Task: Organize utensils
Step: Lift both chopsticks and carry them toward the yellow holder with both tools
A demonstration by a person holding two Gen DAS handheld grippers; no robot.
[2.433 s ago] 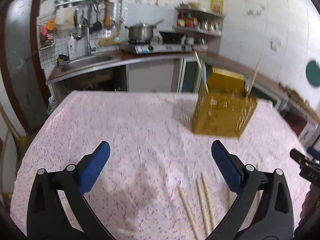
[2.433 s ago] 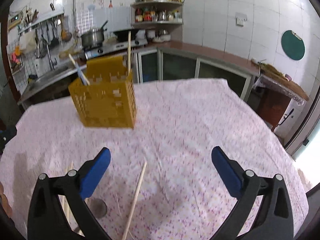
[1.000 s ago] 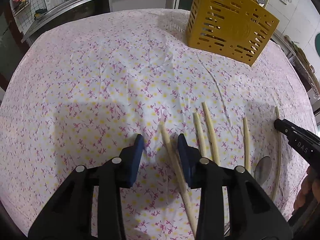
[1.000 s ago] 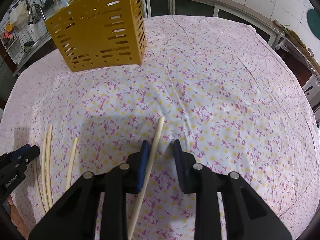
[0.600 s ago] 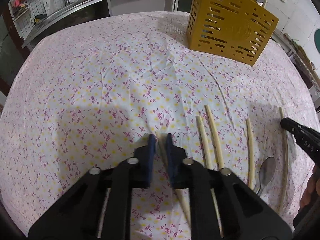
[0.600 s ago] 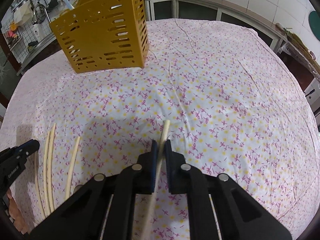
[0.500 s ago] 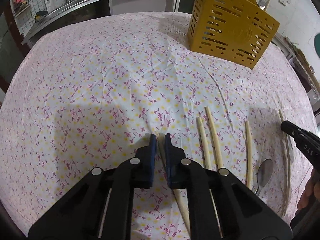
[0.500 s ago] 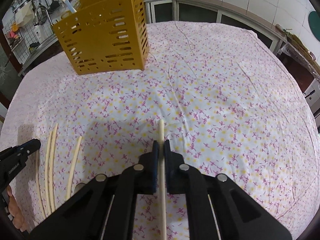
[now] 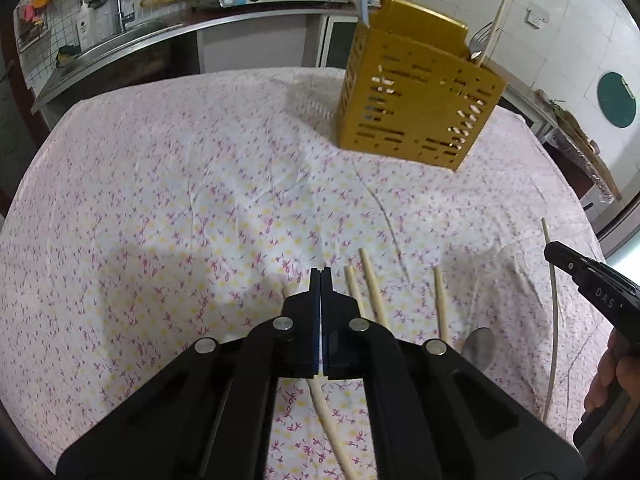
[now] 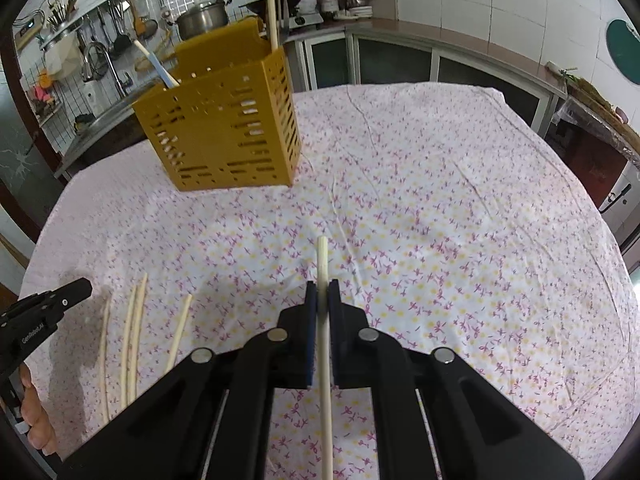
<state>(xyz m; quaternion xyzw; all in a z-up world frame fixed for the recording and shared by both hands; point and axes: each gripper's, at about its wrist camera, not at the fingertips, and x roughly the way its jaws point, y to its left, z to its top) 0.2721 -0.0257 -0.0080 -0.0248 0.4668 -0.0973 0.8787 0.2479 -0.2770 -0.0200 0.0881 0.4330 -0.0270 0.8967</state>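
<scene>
A yellow slotted utensil holder (image 9: pixel 416 96) stands on the floral tablecloth, also in the right wrist view (image 10: pixel 224 128), with chopsticks and a fork in it. My left gripper (image 9: pixel 321 274) is fully shut; a chopstick (image 9: pixel 332 424) lies under it, apparently not clamped. My right gripper (image 10: pixel 321 292) is shut on a pale chopstick (image 10: pixel 323 268) and holds it above the cloth. Several more chopsticks (image 9: pixel 372 284) and a spoon (image 9: pixel 478 346) lie on the cloth, also in the right wrist view (image 10: pixel 134 328).
The table is covered by a pink floral cloth (image 9: pixel 200 200). A kitchen counter with sink and stove (image 9: pixel 168 28) runs behind it. The right gripper shows at the right edge of the left wrist view (image 9: pixel 592 280).
Both grippers dropped to the table and closed. The right one has clamped and lifted a chopstick. The left jaws have shut completely and risen, with the chopstick left on the cloth.
</scene>
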